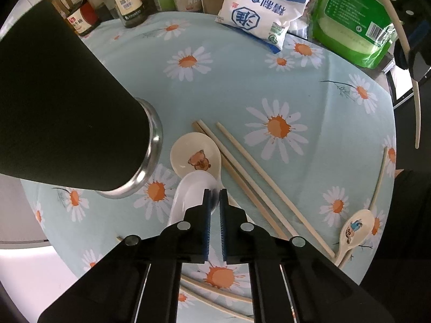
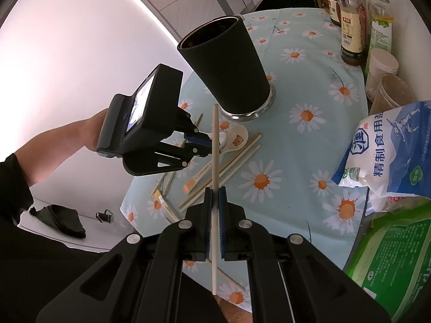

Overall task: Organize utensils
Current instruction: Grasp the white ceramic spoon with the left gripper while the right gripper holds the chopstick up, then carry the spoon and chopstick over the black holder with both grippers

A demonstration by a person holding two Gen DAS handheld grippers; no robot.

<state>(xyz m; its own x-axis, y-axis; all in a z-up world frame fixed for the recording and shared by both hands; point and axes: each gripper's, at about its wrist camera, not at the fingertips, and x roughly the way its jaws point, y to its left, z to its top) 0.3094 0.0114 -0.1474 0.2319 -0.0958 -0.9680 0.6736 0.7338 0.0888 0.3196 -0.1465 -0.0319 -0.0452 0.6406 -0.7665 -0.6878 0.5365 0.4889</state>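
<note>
Sorting: loose utensils lie scattered on a table [image 1: 242, 86] covered in a pale blue daisy-print cloth; a tall black cup [image 2: 229, 64] stands upright on it, mouth open.
Left gripper [image 1: 215, 191]: pointing steeply down, its jaws clenched on the rim of a white spoon [image 1: 188, 196], which rests on the cloth just beside the cup's steel base.
Bear spoon [image 1: 195, 154]: cream, bear print in the bowl, partly under the white spoon's tip, touching it.
Right gripper [image 2: 215, 192]: jaws clamped on one pale wooden chopstick [image 2: 214, 161], held clear of the cloth.
Chopstick axis: runs straight along the gripper's line, its far tip ending just short of the cup's base, below the mouth.
Key relation: by my reading, the cup stands beyond and above that tip, so the stick must rise and tip upright before it can drop in.
Nearer hand: the left gripper sits closer to the cup, between the right gripper and the cup's foot.
Loose chopsticks [image 1: 258, 180]: several lie diagonally across the middle of the cloth.
Cartoon spoon [image 1: 355, 231]: lies toward the table's near edge, apart from the rest.
</note>
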